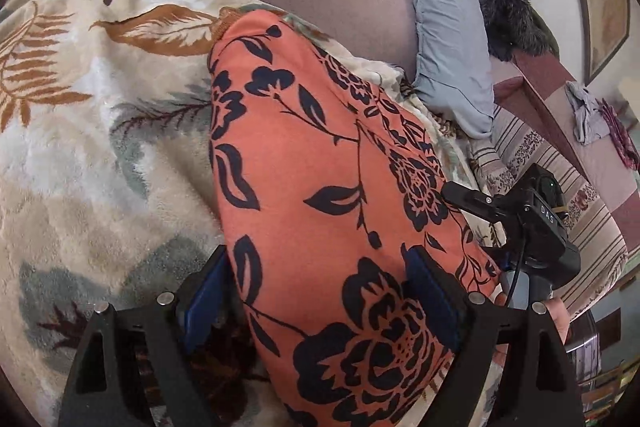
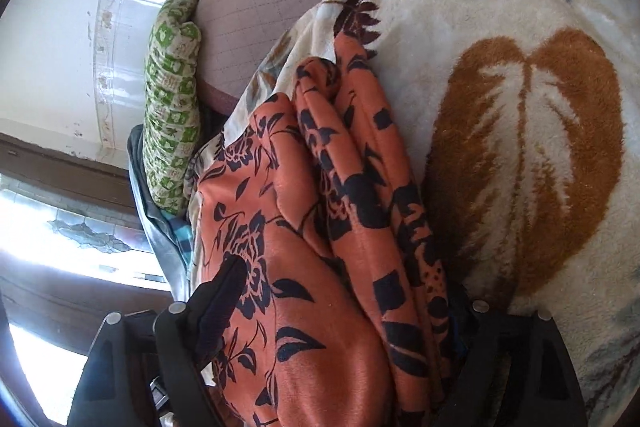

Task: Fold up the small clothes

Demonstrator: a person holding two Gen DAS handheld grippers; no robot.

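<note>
Both grippers — left gripper (image 1: 316,291), right gripper (image 2: 340,307) — stand spread wide over the orange floral garment (image 1: 320,155), at lower centre on the leaf-patterned blanket (image 1: 100,131).

Your left gripper (image 1: 316,291) has black arms, blue fingers (image 1: 430,291) and silver screws; your right gripper (image 2: 344,307) looks alike.

Smooth satiny orange garment (image 2: 320,307) on fluffy plush blanket (image 2: 520,147)

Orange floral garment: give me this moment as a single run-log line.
orange floral garment: on leaf-print blanket | left gripper: open, straddling garment | right gripper: open, garment bunched between its jaws | fold: unfinished
</note>
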